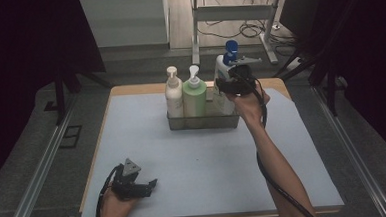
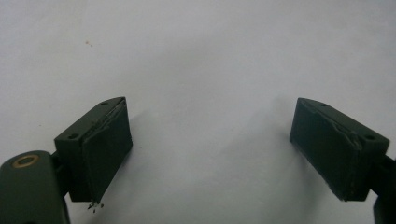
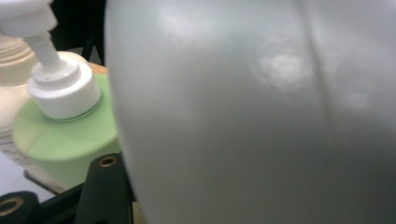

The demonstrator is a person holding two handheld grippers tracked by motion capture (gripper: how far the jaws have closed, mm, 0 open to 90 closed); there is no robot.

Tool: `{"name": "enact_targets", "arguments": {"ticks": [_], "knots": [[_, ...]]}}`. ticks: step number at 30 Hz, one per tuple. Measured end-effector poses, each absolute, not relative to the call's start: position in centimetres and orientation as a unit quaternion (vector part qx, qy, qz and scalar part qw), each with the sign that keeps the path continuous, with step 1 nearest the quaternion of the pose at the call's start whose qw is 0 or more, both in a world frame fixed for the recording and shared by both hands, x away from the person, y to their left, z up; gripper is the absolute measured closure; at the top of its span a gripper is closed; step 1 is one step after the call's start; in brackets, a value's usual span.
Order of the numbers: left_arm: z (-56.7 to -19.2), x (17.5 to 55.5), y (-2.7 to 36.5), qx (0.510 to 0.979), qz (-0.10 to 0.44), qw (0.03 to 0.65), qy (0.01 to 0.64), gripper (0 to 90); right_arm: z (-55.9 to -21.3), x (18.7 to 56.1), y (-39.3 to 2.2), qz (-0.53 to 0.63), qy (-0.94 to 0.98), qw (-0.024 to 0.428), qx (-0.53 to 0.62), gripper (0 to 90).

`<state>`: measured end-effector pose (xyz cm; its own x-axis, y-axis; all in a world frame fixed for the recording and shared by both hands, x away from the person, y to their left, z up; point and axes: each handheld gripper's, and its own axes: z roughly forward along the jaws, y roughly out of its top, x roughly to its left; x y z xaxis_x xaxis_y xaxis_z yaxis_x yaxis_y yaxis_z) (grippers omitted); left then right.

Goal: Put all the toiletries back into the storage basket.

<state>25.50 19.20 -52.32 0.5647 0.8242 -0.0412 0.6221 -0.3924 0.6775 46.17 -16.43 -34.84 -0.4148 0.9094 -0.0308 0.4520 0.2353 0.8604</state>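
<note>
Near left, tabletop [image 1: 194, 163]: left gripper [image 1: 135, 184] resting, jaws spread, nothing between.
Centre, basket [image 1: 201, 122]: cream bottle [image 1: 174, 94], green bottle [image 1: 194, 94].
Right end: white bottle [image 1: 223, 74], blue cap, raised over basket; right gripper [image 1: 232, 84] at body, jaws' state untellable.
Handling: probably heavy, slick, stiff; hold mid-body.

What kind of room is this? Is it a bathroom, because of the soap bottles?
Probably not a bathroom. It looks like a lab or workshop: a work table with a blue mat, loose cables on the floor behind, and a person's hands holding camera grippers, like the left gripper.
</note>
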Motion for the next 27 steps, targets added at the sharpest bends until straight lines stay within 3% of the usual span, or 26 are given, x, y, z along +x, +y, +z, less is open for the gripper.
{"name": "enact_targets", "arguments": {"ticks": [27], "knots": [[-52.3, 25.5, 19.2, 0.821, 0.153, 0.33, 0.439, 12.2, -38.5, 46.7, -15.6, 0.394, 0.745, 0.265, 0.468, 40.9]]}}
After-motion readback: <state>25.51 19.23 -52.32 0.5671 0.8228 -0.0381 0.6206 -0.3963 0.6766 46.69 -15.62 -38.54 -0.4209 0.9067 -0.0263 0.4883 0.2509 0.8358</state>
